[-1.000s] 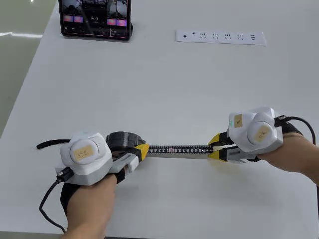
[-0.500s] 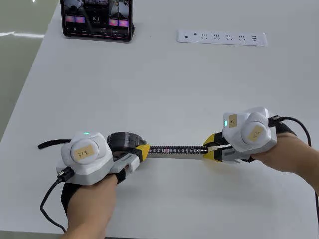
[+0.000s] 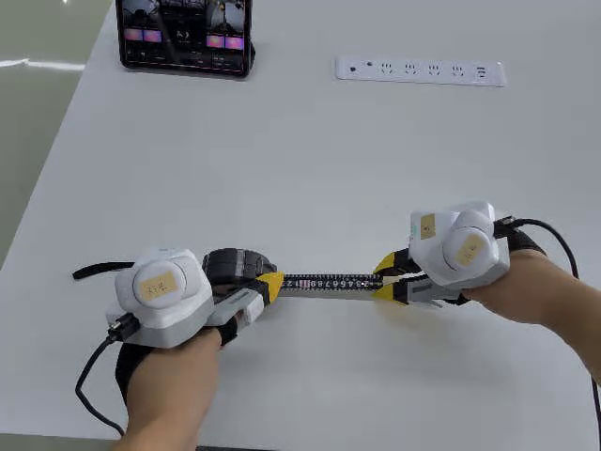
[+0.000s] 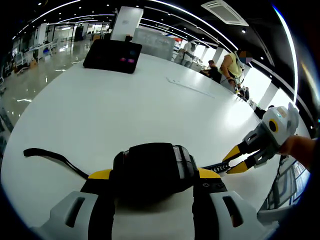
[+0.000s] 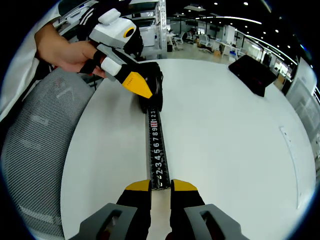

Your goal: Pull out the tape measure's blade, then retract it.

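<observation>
Left gripper [image 3: 264,288] clamps the black tape measure [image 3: 233,266] on the white table [image 3: 310,169]. Right gripper [image 3: 384,279] pinches the end of the blade [image 3: 331,283], which is stretched between them.

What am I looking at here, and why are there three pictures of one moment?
No robot here: a person holds a two-jaw claw in each hand at a white table. The head view comes from a headset camera looking down. Each round gripper view comes from a camera riding on one claw. The left claw is shut around the black tape measure case, which sits on the table. The right claw pinches the end of the blade, which is drawn out between the two. A black strap lies beside the case. At the far side are a tablet with a lit screen and a white power strip.
</observation>
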